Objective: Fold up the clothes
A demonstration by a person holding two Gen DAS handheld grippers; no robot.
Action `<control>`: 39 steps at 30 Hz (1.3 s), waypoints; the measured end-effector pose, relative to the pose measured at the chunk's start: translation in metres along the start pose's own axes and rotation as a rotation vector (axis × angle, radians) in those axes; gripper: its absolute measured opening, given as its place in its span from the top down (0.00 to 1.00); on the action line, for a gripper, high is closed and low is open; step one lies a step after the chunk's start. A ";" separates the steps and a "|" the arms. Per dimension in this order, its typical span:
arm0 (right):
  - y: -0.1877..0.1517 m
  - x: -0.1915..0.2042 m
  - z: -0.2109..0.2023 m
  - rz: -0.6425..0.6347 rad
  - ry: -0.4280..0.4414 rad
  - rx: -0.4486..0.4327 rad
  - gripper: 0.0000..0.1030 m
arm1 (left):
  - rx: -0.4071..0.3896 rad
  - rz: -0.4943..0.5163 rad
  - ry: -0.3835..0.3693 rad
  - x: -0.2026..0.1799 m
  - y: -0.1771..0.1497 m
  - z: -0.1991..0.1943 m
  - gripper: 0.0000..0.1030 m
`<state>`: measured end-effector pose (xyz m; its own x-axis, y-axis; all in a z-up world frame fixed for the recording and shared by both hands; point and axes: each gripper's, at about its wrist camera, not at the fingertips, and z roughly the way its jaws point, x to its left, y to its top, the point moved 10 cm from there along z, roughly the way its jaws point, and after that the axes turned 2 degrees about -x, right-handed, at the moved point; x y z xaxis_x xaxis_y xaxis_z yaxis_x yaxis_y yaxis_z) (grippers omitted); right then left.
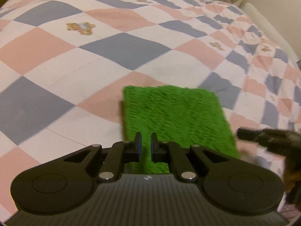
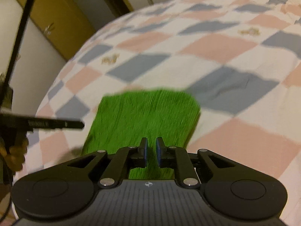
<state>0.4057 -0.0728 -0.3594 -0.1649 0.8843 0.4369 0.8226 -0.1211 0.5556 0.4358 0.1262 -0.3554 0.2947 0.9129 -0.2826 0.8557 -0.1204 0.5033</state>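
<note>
- A fuzzy green cloth (image 1: 175,116) is laid folded on the checkered bed quilt (image 1: 122,52).
- The left claw (image 1: 146,140) and right claw (image 2: 151,145) are each held narrowly parted above it, gripping nothing.

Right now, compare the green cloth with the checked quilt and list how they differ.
The green cloth is one plain colour; the checked quilt mixes pink, blue and white squares with small bear motifs. The cloth is a small rectangle; the quilt spreads far wider. The cloth looks fuzzy, the quilt smoother. Both are fabric.
</note>
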 end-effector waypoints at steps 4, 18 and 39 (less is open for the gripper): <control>-0.013 0.000 0.013 0.013 -0.008 0.040 0.86 | 0.104 0.012 0.044 0.006 -0.035 0.032 0.92; -0.040 0.029 -0.038 0.126 -0.023 0.063 0.53 | 0.113 -0.061 0.054 -0.001 -0.057 -0.033 0.84; -0.049 0.031 -0.049 0.230 -0.183 0.126 0.30 | 0.127 -0.148 0.127 0.006 -0.082 -0.066 0.74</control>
<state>0.3338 -0.0622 -0.3380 0.1247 0.9079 0.4002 0.8897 -0.2809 0.3600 0.3392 0.1674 -0.3443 0.1126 0.9650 -0.2369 0.9346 -0.0219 0.3551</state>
